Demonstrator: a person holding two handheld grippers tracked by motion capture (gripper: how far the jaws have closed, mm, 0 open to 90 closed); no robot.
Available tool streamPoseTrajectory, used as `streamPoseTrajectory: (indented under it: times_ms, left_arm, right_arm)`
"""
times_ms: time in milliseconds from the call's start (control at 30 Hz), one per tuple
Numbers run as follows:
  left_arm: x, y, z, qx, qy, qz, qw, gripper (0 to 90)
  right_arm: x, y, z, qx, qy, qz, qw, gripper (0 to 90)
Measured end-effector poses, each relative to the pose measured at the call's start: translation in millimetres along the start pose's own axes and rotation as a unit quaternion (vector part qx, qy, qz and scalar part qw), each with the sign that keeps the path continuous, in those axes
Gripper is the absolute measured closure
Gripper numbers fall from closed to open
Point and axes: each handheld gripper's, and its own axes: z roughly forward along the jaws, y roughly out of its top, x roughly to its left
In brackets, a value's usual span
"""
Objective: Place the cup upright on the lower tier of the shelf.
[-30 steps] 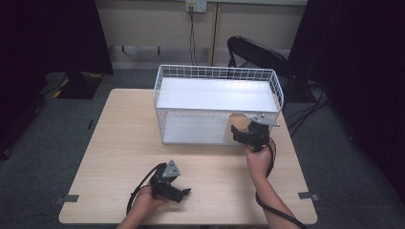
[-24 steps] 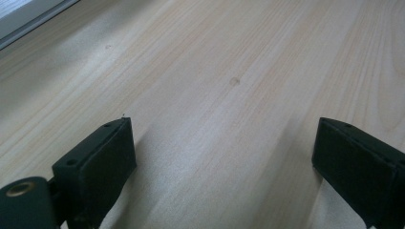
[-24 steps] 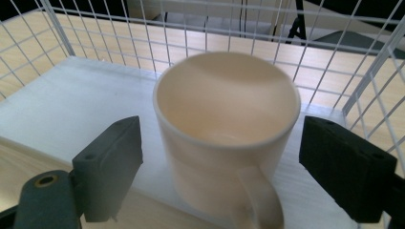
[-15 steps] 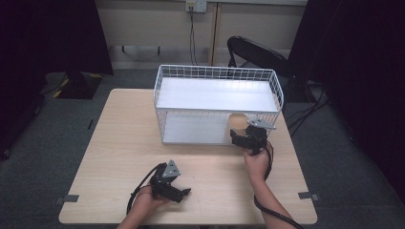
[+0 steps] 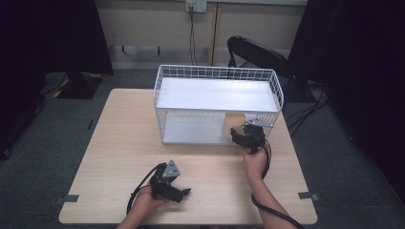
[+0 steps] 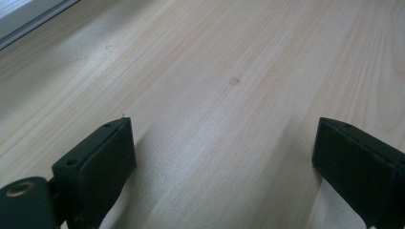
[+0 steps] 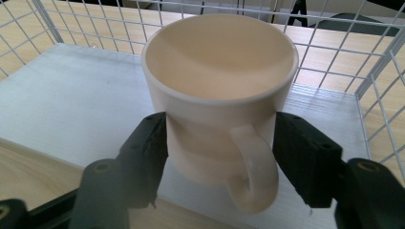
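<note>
- Gripping the mug (image 7: 217, 90) with your right gripper (image 7: 219, 143): its jaws have just been closing and now sit against both sides of the body, handle (image 7: 253, 167) sticking out between them toward the camera.
- Mug stands upright, open mouth up, on the lower shelf (image 7: 62, 109) of the wire rack (image 5: 217, 76), at the shelf's front edge.
- In the high view the mug (image 5: 233, 124) is at the rack's 4 o'clock corner, under the upper shelf (image 5: 215, 94), right at the tip of your right gripper (image 5: 241, 136).
- Rack sits at 12 o'clock on the table (image 5: 124, 138), toward the far edge and right of centre.
- Your right hand (image 5: 254, 160) comes in from 5 o'clock, cable (image 5: 267, 210) trailing back along the forearm.
- Your left gripper (image 5: 184, 192) lies low at 6 o'clock on the table, well apart from rack and mug, tips pointing to 3 o'clock.
- Left gripper view: jaws (image 6: 224, 157) stand wide, bare wood between them, holding nothing.
- Grey plate (image 5: 171, 171) on top of the left gripper faces up; your left hand (image 5: 145, 202) holds it from the near edge.
- Behind the table: a black chair (image 5: 253, 50) at 1 o'clock, and a wall socket (image 5: 196, 5) at 12 o'clock with a cord hanging.
- Wire mesh of the rack's back and side walls shows behind the mug in the right gripper view; tabletop is visible through it.
</note>
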Motion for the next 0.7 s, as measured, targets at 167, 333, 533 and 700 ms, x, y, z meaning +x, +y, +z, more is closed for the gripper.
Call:
streamPoseTrajectory:
  times_ms: [167, 333, 533, 700]
  left_arm:
    - [0.0, 0.0, 0.1, 0.000, 0.000, 0.000, 1.0000, 6.9]
    - [0.1, 0.0, 0.1, 0.000, 0.000, -0.001, 1.0000, 6.8]
    - [0.1, 0.0, 0.1, 0.000, 0.000, -0.001, 1.0000, 6.8]
    - [0.0, 0.0, 0.1, 0.000, 0.000, -0.001, 1.0000, 6.8]
  right_arm:
    - [-0.8, 3.4, 0.6, 0.004, 0.002, -0.001, 1.0000, 46.8]
    - [0.0, 6.1, 1.9, 0.006, -0.001, -0.005, 1.0000, 52.1]
    - [-0.7, 7.0, 1.6, 0.001, -0.003, -0.004, 1.0000, 41.9]
    - [-3.0, 8.5, -2.1, 0.000, 0.008, -0.007, 0.9999, 29.4]
